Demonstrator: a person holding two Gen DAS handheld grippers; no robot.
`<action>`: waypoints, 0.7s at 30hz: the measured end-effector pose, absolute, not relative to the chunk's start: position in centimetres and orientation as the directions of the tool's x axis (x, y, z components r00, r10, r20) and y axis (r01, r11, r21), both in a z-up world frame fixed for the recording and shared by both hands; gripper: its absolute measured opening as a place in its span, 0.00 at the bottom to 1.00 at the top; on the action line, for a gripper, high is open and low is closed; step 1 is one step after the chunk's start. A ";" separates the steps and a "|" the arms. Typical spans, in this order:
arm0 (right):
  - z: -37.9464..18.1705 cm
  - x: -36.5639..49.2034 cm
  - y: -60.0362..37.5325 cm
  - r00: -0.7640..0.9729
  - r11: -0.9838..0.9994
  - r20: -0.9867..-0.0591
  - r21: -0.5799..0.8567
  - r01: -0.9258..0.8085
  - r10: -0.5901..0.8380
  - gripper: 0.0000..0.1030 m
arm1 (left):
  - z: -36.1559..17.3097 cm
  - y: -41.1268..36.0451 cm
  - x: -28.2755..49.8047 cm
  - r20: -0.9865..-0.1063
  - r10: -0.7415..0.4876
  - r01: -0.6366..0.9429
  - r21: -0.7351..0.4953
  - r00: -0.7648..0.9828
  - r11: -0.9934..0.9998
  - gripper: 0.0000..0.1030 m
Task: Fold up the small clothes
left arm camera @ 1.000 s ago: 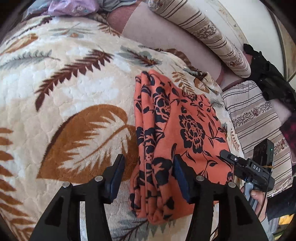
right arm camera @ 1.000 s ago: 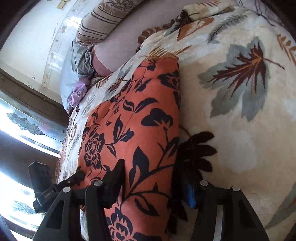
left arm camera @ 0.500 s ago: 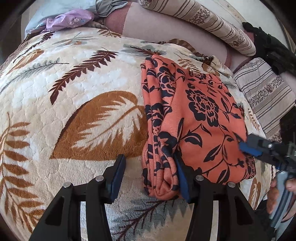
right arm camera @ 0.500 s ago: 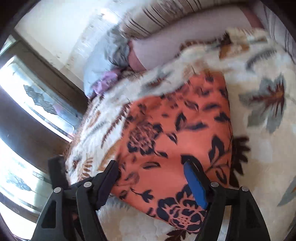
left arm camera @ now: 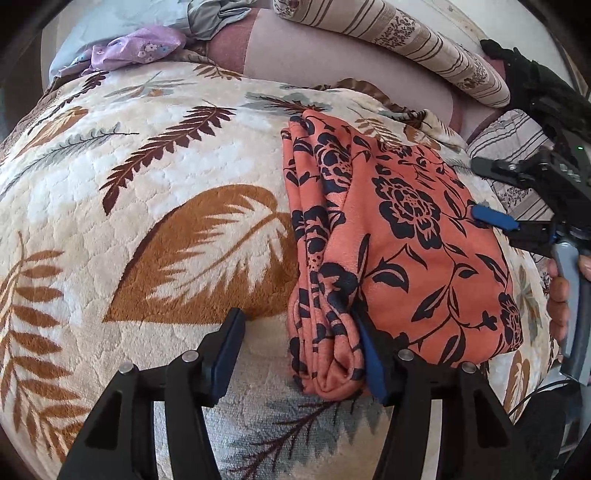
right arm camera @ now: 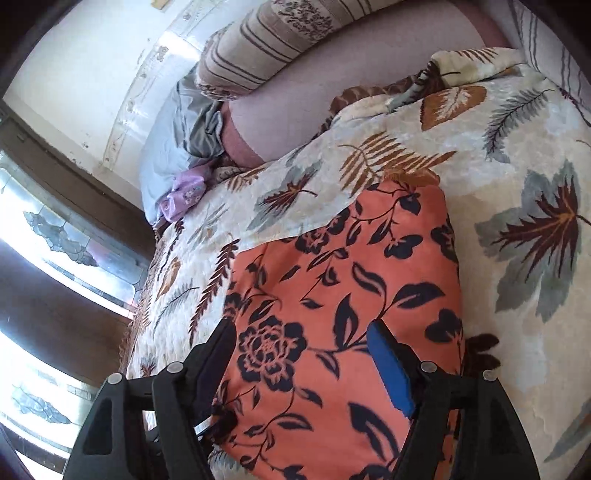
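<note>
An orange garment with a black flower print [left arm camera: 399, 251] lies folded into a thick oblong on the leaf-patterned blanket [left arm camera: 155, 206]. My left gripper [left arm camera: 299, 350] is open at the garment's near left corner, its fingers either side of the folded edge, holding nothing. My right gripper [right arm camera: 303, 362] is open and hovers over the garment [right arm camera: 332, 295], holding nothing. The right gripper also shows in the left wrist view [left arm camera: 491, 195] at the garment's right edge, held by a hand.
Striped bolster pillows [left arm camera: 399, 40] and a mauve sheet [left arm camera: 332, 62] lie beyond the blanket. A lilac cloth [left arm camera: 140, 48] and grey-blue bedding [left arm camera: 110, 22] sit at the far left. A window [right arm camera: 48, 240] is on the left in the right wrist view.
Both grippers have drawn back and risen from the garment. The right gripper has let go of the right edge and now hovers open above it. The garment lies still, folded.
</note>
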State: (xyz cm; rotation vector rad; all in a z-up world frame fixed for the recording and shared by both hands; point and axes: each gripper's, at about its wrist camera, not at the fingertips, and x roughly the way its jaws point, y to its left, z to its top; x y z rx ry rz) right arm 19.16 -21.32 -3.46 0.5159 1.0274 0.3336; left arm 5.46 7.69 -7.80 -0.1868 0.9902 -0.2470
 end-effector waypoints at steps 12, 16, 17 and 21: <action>-5.8 21.4 -22.5 0.448 0.801 -0.722 0.598 0.020 0.527 0.80 | -7.7 7.8 5.1 -0.799 -0.274 0.104 -0.259 0.536 0.960 0.62; -2.7 18.6 -22.3 0.504 0.782 -0.663 0.621 -0.041 0.553 0.80 | -7.1 8.5 4.7 -0.800 -0.272 0.088 -0.267 0.535 0.960 0.66; -2.1 17.4 -21.9 0.505 0.786 -0.657 0.614 -0.072 0.560 0.80 | -6.8 8.8 4.4 -0.795 -0.279 0.078 -0.283 0.539 0.956 0.65; -2.3 12.2 -20.9 0.466 0.758 -0.631 0.634 -0.151 0.620 0.80 | -5.4 10.3 3.3 -0.753 -0.299 0.033 -0.346 0.586 0.938 0.65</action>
